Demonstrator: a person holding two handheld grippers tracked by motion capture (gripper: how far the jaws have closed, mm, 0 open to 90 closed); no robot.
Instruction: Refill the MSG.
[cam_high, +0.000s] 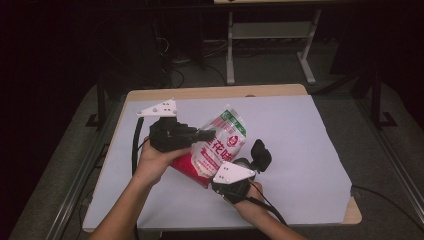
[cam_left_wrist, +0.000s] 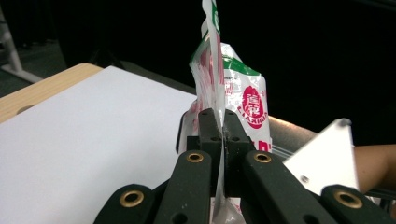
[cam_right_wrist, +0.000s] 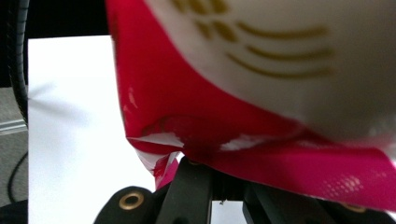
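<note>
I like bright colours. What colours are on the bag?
Red, white and green bag, best in the high view.

Room dark, light falls from overhead onto the white sheet (cam_high: 300, 150), which glares pale. Soft shadows lie under both hands. High view grainy, dim at edges. Bag (cam_right_wrist: 261, 93) just ahead of the right gripper's jaws is blurred, out of focus.

The white sheet (cam_high: 300, 150) covering the table (cam_high: 210, 93) lies bare on its far right half and along the near edge, so passage there is free. The middle is blocked: the bag (cam_high: 220, 145) is held tilted between the left hand-held gripper (cam_high: 207, 134) and the right hand-held gripper (cam_high: 245, 165), with both forearms coming in from the near side. The far left corner is bare too.
</note>
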